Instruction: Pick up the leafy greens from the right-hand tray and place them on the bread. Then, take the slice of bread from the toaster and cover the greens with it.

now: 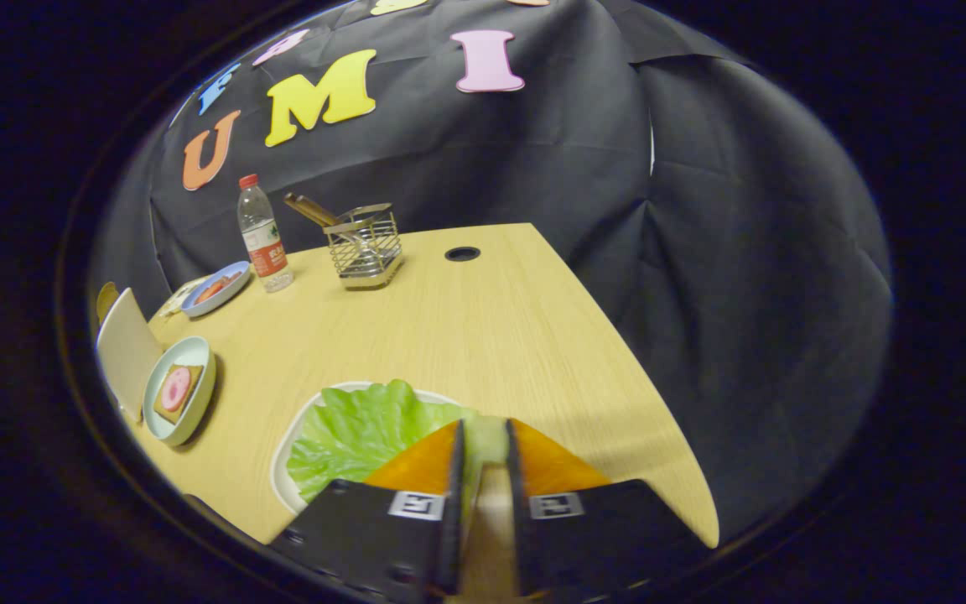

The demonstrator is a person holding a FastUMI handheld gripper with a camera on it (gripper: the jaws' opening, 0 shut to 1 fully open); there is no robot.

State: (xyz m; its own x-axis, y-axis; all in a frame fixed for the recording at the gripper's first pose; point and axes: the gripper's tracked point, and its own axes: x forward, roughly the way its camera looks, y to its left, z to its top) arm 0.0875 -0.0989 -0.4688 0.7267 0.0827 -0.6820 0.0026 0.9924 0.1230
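Observation:
The leafy greens (361, 436), one bright green lettuce leaf, lie on a white tray (282, 474) just ahead and left of my fingers. My gripper (484, 429) is down at the tray's right side. Its fingers stand nearly together, and the leaf's right edge runs into the narrow gap between them, so they press on it. Further left, a pale round plate (198, 352) holds a slice of bread (173, 401) with a pink round slice on top. A white toaster (125, 348) stands just left of that plate; its slot is hidden from me.
At the back of the wooden table (483, 335) stand a water bottle (263, 235), a wire utensil holder (364, 246) and a blue plate (216, 288) with food. A cable hole (462, 253) lies near the far edge. The table's right edge drops off close to my fingers.

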